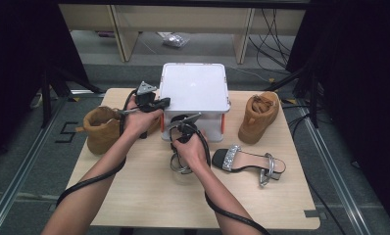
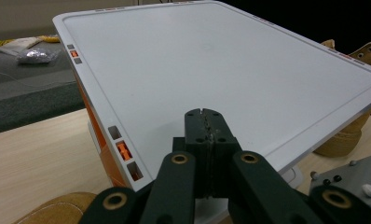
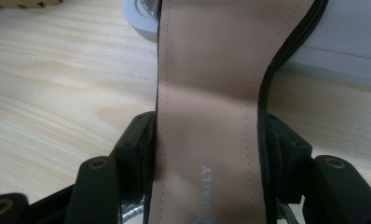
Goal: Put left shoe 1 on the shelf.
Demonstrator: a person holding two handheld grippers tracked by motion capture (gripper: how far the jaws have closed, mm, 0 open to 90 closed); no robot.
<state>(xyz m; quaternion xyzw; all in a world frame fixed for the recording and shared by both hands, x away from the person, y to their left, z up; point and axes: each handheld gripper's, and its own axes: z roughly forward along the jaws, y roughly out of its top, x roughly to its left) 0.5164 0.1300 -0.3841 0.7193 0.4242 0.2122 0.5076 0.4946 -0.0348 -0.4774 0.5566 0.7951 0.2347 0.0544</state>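
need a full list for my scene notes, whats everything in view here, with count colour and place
storage box: 1, white lid with orange latches, back middle of the table
boots: 2, tan, one left of the box, one right of it
sandal on table: 1, black with a silver strap, right front, lying flat
held sandal: 1, black edge, beige insole, between the right gripper's jaws
table: 1, light wood
bag: 1, silvery, on the floor beyond the table
left gripper: black, jaws shut, empty, at the lid's near edge
right gripper: black, clamped across the held sandal
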